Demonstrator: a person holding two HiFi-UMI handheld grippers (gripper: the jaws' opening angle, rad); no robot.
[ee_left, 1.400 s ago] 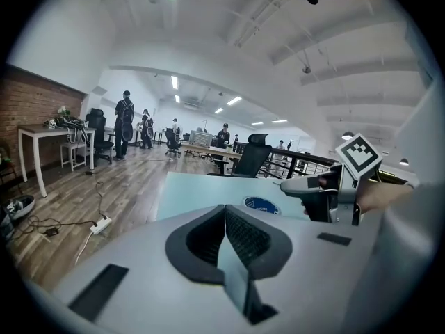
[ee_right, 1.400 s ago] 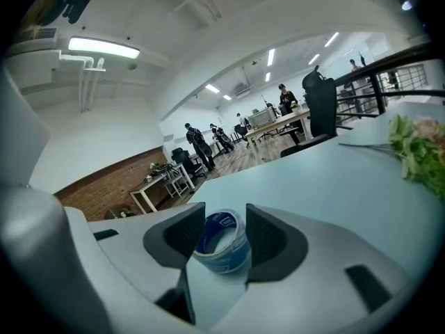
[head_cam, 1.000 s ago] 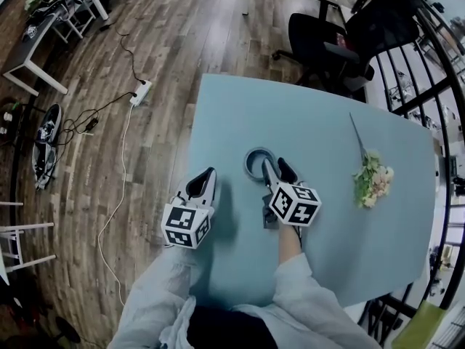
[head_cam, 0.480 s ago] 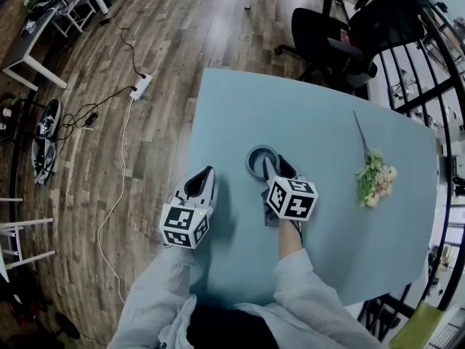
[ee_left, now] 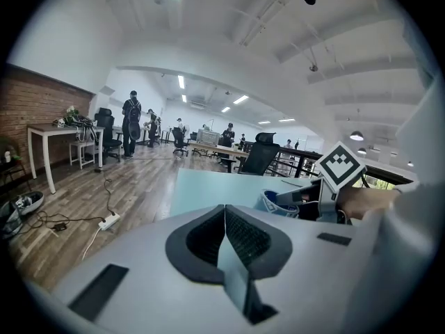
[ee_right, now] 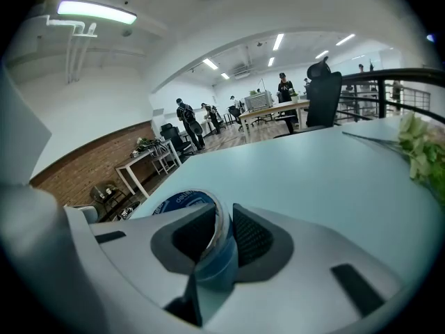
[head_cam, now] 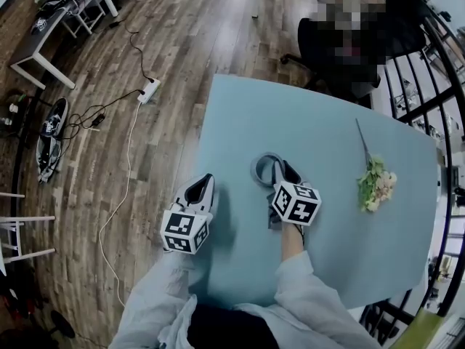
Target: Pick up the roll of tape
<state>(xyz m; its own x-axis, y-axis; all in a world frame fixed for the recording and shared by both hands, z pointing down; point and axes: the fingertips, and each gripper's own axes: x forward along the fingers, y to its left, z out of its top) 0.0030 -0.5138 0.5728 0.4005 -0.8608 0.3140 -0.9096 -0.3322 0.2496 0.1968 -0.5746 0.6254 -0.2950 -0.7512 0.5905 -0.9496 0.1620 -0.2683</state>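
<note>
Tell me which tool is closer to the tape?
Right. The right tool has just been closing its jaws on the tape; the left tool sits apart, to its left.

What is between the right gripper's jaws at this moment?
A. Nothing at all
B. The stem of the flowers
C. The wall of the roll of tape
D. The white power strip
C: in the right gripper view, the right gripper has just been closing its jaws, and they now sit on the wall of the roll of tape. The flowers lie apart on the table.
</note>
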